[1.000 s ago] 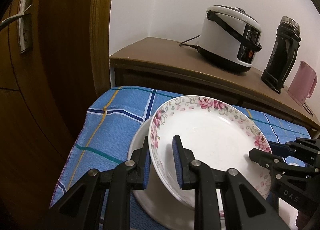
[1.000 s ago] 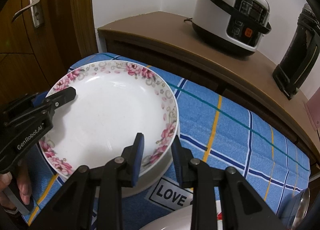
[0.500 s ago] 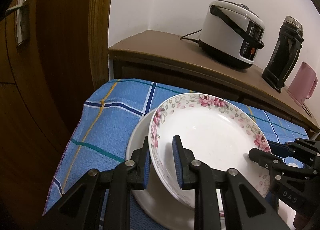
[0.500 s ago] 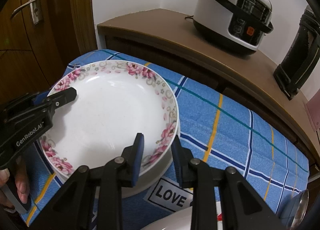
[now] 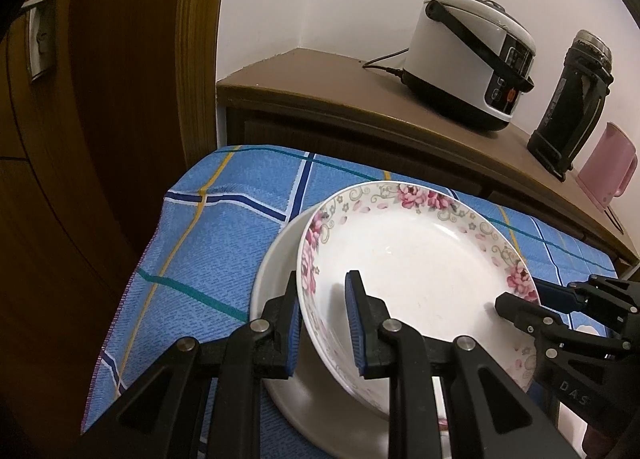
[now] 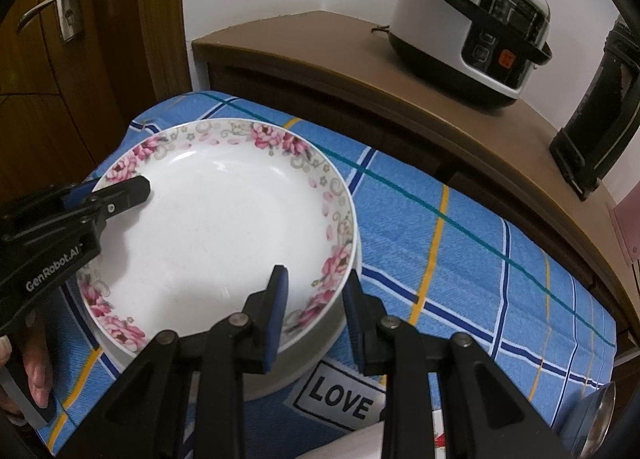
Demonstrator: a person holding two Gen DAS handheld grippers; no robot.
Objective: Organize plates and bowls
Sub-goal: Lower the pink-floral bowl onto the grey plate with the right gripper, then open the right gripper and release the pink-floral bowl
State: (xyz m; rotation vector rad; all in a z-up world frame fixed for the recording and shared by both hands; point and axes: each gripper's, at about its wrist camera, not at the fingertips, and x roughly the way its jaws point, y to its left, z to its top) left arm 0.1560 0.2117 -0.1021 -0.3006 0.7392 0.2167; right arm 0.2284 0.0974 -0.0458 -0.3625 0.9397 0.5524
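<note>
A white plate with a pink floral rim [image 5: 420,267] [image 6: 224,227] sits over a plain white plate [image 5: 276,259] [image 6: 316,347] on the blue checked cloth. My left gripper [image 5: 322,327] straddles the floral plate's left rim, one finger inside, one outside; it also shows in the right wrist view [image 6: 116,193]. My right gripper [image 6: 314,315] straddles the plate's right rim the same way; it also shows in the left wrist view [image 5: 524,299]. Both sets of fingers stand a little off the rim.
A wooden sideboard [image 5: 340,99] behind the table carries a rice cooker [image 5: 472,59], a black flask [image 5: 572,99] and a pink jug [image 5: 608,167]. A wooden door [image 6: 60,59] is at the left. A "LOVE" label [image 6: 340,403] and a metal object [image 6: 596,431] lie at the near right.
Both cameras have pulled back and up slightly. The floral plate stays between both grippers over the white plate, and the jaws look slightly wider around its rim.
</note>
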